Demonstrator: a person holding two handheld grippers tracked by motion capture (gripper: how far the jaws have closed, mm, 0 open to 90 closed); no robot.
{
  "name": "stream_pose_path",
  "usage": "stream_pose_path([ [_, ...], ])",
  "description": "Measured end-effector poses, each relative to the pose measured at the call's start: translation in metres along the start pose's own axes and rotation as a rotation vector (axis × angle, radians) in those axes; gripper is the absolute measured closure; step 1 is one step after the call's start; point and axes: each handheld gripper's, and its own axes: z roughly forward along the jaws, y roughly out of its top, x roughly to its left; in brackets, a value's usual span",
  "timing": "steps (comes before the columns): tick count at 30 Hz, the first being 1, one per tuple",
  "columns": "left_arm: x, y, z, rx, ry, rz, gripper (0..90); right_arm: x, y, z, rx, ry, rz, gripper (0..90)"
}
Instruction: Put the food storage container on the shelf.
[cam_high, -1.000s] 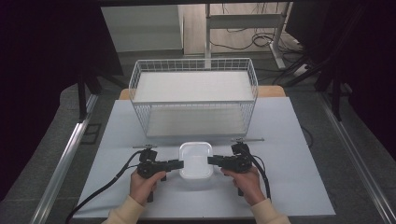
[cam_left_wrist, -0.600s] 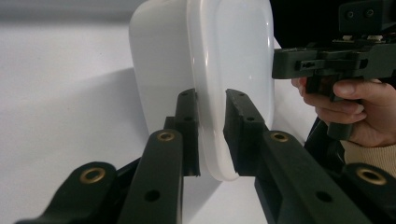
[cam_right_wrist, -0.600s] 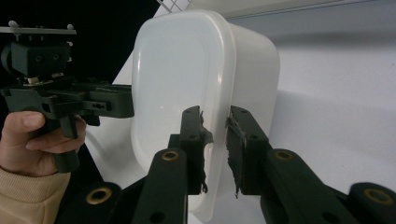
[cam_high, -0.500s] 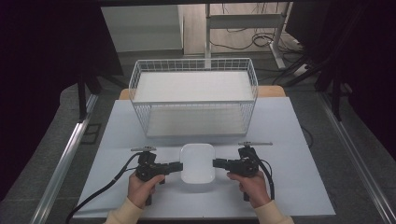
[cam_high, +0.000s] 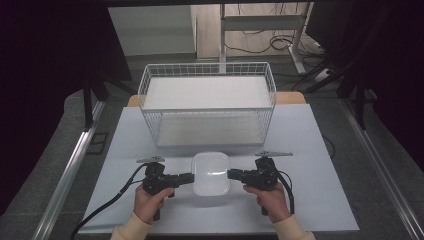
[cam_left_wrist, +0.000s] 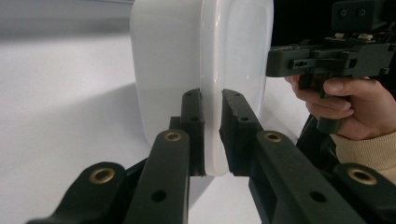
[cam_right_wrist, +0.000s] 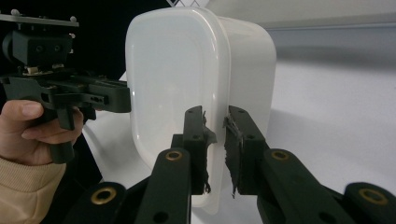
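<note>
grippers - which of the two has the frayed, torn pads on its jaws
The right gripper: the pads lining its jaws are ragged and peeling where they clamp the white container's rim. The left gripper's pads look smooth and intact.

White, translucent lidded plastic container (cam_high: 211, 173) at centre, glossy, with no pattern. To either side of the container: matte black left gripper (cam_high: 186, 177) and right gripper (cam_high: 234, 174), with brass-coloured rivets at the jaw links (cam_left_wrist: 102, 175) and black cables. Behind the container: white wire basket (cam_high: 208, 102) with a square grid mesh. Beneath the container: plain pale grey-white table (cam_high: 320, 200). Sleeve cuffs (cam_high: 131, 231) near the grippers are cream.
</note>
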Motion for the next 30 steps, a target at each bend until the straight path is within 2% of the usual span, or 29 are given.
stream_pose_path([
  [16,-0.008,0.005,-0.015,-0.023,0.002,0.048,79.7,0.015,0.004,-0.005,-0.031,0.02,-0.095,78.6],
  [19,-0.012,0.006,-0.016,-0.028,0.01,0.063,79.7,0.016,0.005,-0.006,-0.033,0.015,-0.105,78.6],
  [30,-0.018,0.01,-0.023,-0.044,-0.004,0.089,79.7,0.023,0.008,-0.013,-0.057,0.028,-0.128,78.6],
])
